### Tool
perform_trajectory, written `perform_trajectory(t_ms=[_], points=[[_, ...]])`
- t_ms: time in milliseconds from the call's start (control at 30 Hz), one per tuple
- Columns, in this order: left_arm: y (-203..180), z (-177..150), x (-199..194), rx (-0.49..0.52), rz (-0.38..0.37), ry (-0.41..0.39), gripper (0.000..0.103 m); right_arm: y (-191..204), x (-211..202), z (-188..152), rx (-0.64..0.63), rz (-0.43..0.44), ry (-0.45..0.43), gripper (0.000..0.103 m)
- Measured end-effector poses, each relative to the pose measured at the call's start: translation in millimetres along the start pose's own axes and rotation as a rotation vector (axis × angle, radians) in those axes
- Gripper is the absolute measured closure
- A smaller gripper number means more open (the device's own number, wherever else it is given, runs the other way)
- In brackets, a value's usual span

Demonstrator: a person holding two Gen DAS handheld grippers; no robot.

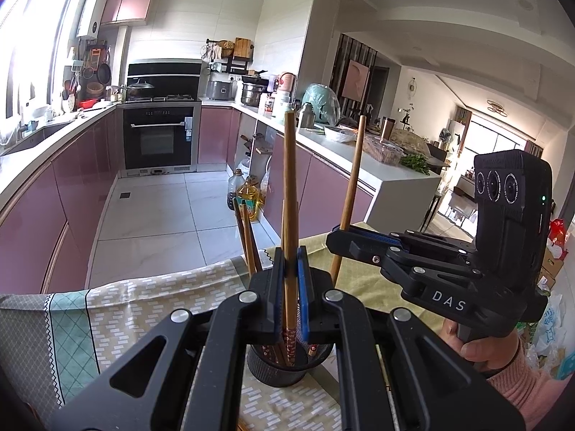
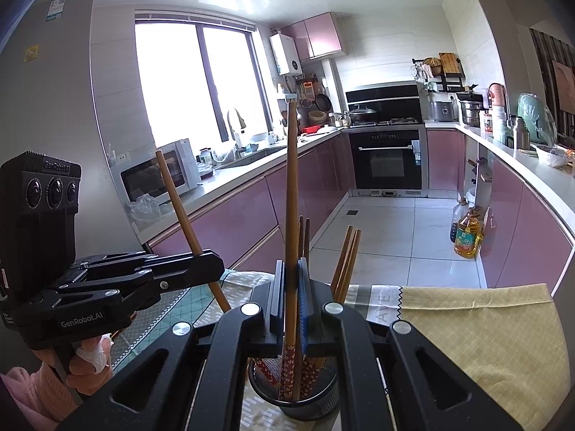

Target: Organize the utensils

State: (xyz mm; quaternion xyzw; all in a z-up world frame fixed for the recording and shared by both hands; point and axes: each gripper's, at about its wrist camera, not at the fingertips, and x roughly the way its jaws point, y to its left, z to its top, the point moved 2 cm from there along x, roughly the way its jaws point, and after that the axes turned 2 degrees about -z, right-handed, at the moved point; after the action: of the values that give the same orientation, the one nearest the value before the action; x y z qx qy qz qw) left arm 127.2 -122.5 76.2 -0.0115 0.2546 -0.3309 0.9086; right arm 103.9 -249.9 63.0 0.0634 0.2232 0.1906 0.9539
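1. The left gripper (image 1: 290, 287) has its fingers clamped on one chopstick (image 1: 289, 179), which stands nearly upright with its patterned end dipping into the black mesh cup (image 1: 276, 370) directly below.
2. The right gripper (image 2: 290, 298) is likewise closed on a second chopstick (image 2: 291, 194), also close to vertical, its flowered tip already inside the cup's mouth.
3. Each gripper shows in the other's camera, off to the side and holding its stick slightly tilted; the two come at the cup from opposite sides and sit about equally near it.
4. Several other chopsticks (image 2: 345, 262) already lean in the cup, which stands on the cloth-covered worktop (image 2: 478, 330).
5. The coming move seems to turn on one thing: each stick's long axis points down into the cup beneath the fingers, so letting go should drop it among the rest.
6. The risk, as I judge it, is a stick catching on the rim or on its neighbours.
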Motion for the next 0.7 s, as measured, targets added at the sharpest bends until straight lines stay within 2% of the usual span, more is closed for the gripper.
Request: perform_trajectory(t_ms=[700], points=[[6.1, -4.2, 21.8, -0.010, 0.008, 0.062, 0.096, -7.1, 12.0, -12.0, 0.022, -0.006, 0.038, 0.097]])
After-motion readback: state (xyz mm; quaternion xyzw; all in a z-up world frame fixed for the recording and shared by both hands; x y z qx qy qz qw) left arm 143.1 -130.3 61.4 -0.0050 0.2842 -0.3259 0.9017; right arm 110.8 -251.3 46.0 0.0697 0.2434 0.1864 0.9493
